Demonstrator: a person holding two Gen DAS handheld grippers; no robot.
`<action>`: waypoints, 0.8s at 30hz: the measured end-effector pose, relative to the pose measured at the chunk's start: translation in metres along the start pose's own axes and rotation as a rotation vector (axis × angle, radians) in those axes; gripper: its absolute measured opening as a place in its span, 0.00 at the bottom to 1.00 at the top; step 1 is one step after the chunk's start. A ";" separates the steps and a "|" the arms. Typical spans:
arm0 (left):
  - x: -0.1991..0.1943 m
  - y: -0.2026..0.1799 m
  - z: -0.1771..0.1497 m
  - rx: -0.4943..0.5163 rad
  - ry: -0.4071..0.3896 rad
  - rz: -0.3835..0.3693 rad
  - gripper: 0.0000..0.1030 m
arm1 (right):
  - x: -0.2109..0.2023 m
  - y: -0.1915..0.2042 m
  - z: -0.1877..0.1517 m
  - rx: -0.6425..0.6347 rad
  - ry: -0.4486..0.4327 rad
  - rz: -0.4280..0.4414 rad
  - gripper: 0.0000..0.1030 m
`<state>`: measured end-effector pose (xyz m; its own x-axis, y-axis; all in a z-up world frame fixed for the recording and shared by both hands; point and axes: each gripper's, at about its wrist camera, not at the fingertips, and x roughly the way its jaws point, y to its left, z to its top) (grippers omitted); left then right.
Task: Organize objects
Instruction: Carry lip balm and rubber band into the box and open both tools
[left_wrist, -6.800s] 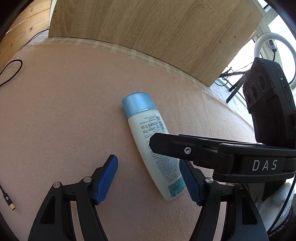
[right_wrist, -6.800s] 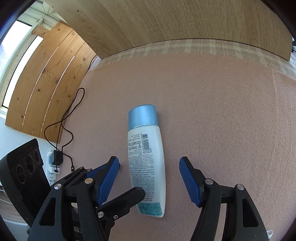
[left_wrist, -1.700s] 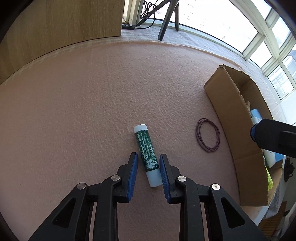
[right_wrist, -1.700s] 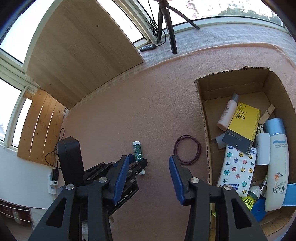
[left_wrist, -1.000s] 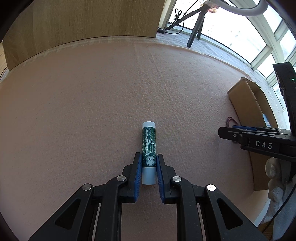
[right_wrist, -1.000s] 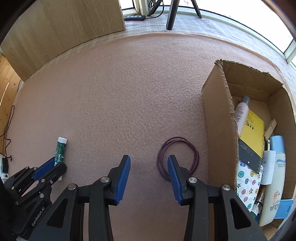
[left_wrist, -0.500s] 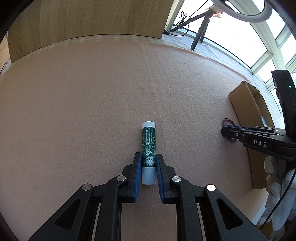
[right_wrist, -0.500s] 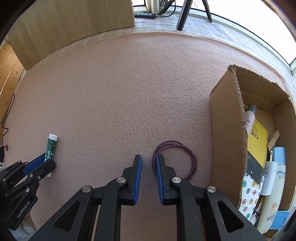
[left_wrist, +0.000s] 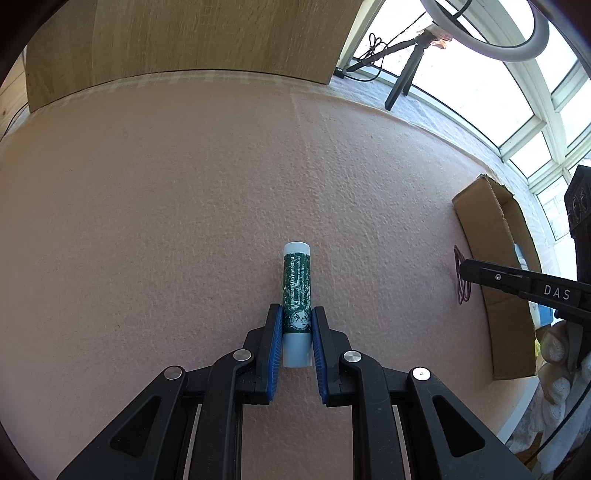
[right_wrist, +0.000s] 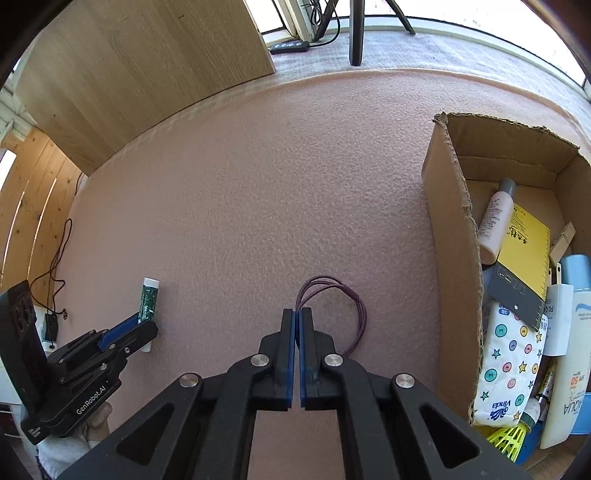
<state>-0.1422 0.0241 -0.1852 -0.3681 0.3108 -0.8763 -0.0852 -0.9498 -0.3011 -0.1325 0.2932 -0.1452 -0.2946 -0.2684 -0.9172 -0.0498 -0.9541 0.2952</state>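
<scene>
Sunlit windows and a wood panel back a pink tabletop (left_wrist: 184, 192) that carries very little now. Only two loose things show on it, and each is already in a grip, so the sorting looks nearly done.

From the left wrist view, the left gripper (left_wrist: 297, 325) is closed tight on the lip balm (left_wrist: 296, 284), its blue pads pinching the lower end of the green tube while the white cap points away toward 12 o'clock. The tube appears to lie flat on the tabletop, not lifted yet.

From the right wrist view, the right gripper (right_wrist: 296, 317) has its jaws pressed almost together on the near left edge of the hair ties (right_wrist: 340, 306), a loop of thin purple bands. The rest of the loop spreads out toward 1 o'clock and looks to rest on the tabletop.

Farther out at 3 o'clock from the right gripper stands the box (right_wrist: 448, 221), open-topped cardboard with a ragged rim. It is already well filled:
- a pale bottle (right_wrist: 495, 221) leaning at the far end
- a yellow ruler (right_wrist: 524, 254) lying across the pile
- a starred tissue pack (right_wrist: 506, 362)
- a sunscreen bottle (right_wrist: 570, 350) along the right wall
- a clothespin (right_wrist: 562, 238) and a yellow-green shuttlecock (right_wrist: 508, 441) near the corners

What remains, I would judge, is carrying the balm and the ties over and dropping them in. The balm has the longer trip, since it sits well apart from the box.
</scene>
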 end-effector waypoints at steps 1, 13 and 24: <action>-0.002 -0.001 0.000 0.000 -0.004 -0.003 0.16 | -0.006 0.003 -0.002 0.002 -0.011 0.016 0.02; -0.026 -0.038 0.012 0.055 -0.050 -0.061 0.16 | -0.075 -0.010 -0.025 0.016 -0.132 0.109 0.02; -0.026 -0.142 0.037 0.240 -0.074 -0.134 0.16 | -0.130 -0.057 -0.047 0.011 -0.231 -0.059 0.02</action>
<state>-0.1546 0.1492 -0.1056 -0.4049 0.4388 -0.8022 -0.3512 -0.8847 -0.3066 -0.0466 0.3766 -0.0557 -0.5017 -0.1738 -0.8474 -0.0835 -0.9653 0.2475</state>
